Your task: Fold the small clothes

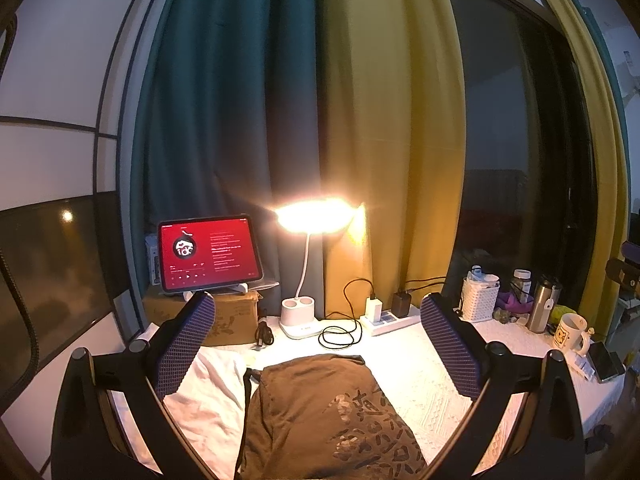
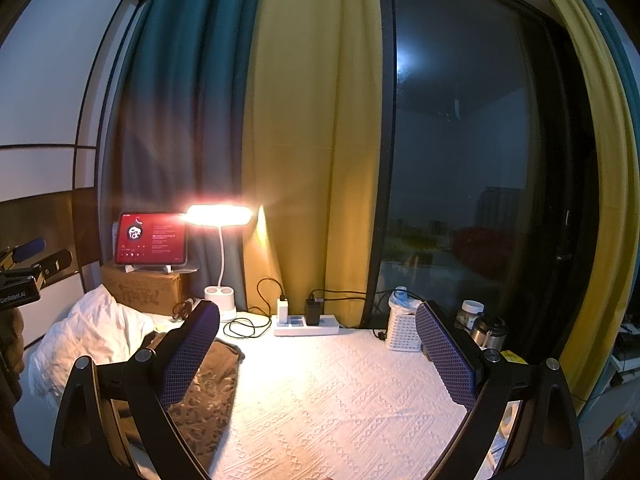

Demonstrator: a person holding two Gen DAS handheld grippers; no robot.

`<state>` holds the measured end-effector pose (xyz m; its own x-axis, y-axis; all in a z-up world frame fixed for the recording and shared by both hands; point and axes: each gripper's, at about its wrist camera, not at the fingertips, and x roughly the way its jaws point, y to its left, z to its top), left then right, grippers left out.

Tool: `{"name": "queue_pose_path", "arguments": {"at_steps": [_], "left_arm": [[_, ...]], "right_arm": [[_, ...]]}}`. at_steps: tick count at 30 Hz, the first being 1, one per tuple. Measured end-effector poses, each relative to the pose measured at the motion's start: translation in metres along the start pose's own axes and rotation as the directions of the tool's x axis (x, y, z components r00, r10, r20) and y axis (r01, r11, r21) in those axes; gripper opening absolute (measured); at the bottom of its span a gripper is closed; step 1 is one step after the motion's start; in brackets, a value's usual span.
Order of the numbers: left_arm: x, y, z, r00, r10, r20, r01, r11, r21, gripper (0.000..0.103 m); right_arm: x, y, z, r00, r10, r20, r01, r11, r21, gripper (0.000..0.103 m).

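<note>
Two grippers show, one in each view, and both have their jaws spread wide with nothing between them. The left gripper hangs over a brown garment in the lower middle of its view; the garment lies folded on the white textured cloth, and it has a shiny printed pattern that looks like writing, but I cannot read it. One crumpled white garment lies just beside it, to the lower left. The right gripper hangs over a bare part of the white cloth, and the brown garment sits at the lower left of that view, partly behind the left finger. At the far left edge of the right view, a black part carries a label reading "GenRobot.AI". One tablet with a red screen stands on one cardboard box at the middle left; its words are too small to read. One lit desk lamp glows in the middle. One white power strip holds two chargers, one white and one black. On the right stand one white basket, one steel flask and one white mug with a picture on it.
</note>
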<state>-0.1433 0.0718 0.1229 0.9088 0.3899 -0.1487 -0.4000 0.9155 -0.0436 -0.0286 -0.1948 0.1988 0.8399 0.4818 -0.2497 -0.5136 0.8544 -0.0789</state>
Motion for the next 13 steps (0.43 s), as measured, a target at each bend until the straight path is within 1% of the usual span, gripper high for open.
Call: {"name": "queue_pose_path", "arguments": {"at_steps": [13], "left_arm": [[0.0004, 0.0001, 0.0006, 1.0, -0.006, -0.003, 0.006, 1.0, -0.004, 0.101]], "right_arm": [[0.0005, -0.0004, -0.0006, 1.0, -0.001, -0.005, 0.001, 1.0, -0.001, 0.099]]}}
